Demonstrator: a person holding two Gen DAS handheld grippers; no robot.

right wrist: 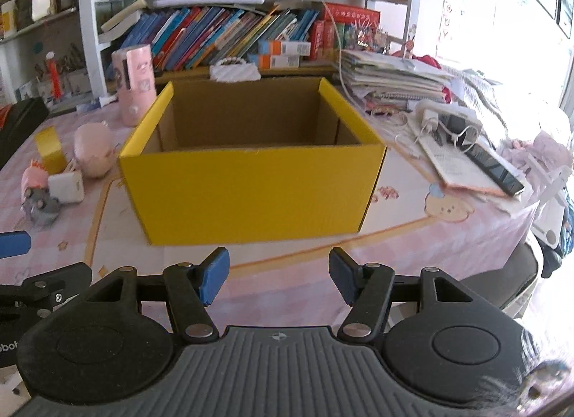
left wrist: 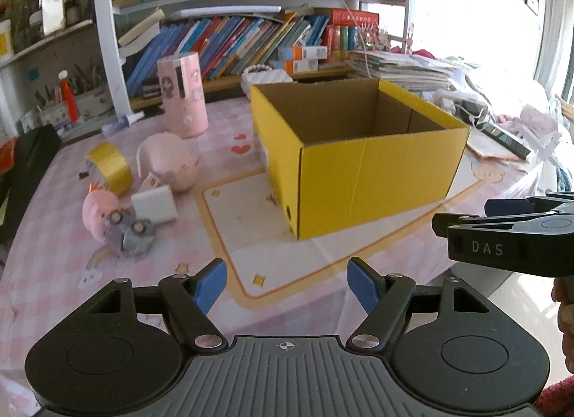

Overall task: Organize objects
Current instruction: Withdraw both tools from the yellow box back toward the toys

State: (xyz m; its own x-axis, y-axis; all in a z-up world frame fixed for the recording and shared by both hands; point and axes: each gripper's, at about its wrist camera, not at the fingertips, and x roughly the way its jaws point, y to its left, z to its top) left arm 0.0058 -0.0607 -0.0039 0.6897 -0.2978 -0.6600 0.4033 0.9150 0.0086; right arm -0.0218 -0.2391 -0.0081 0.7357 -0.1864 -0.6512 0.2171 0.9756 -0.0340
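Note:
An open yellow cardboard box [left wrist: 366,180] [right wrist: 251,191] stands mid-table, nothing visible inside. Left of it lies a cluster: a yellow tape roll [left wrist: 109,166] [right wrist: 50,150], a round pink toy [left wrist: 172,162] [right wrist: 93,155], a white block [left wrist: 154,205] [right wrist: 66,187], a pink plush [left wrist: 98,211] [right wrist: 32,180] and a grey gadget [left wrist: 134,232] [right wrist: 41,207]. A tall pink cylinder [left wrist: 183,94] [right wrist: 134,83] stands behind them. My left gripper [left wrist: 287,286] is open and holds nothing, near the table's front edge. My right gripper [right wrist: 278,277] is open and holds nothing, facing the box; it shows at the left wrist view's right edge [left wrist: 502,234].
A bookshelf [left wrist: 236,44] full of books runs along the back. Stacked papers [right wrist: 391,76], a power strip with cables [right wrist: 448,123] and a book lie right of the box. A black case [left wrist: 28,162] sits at the far left. A pink checked cloth [right wrist: 294,291] covers the table.

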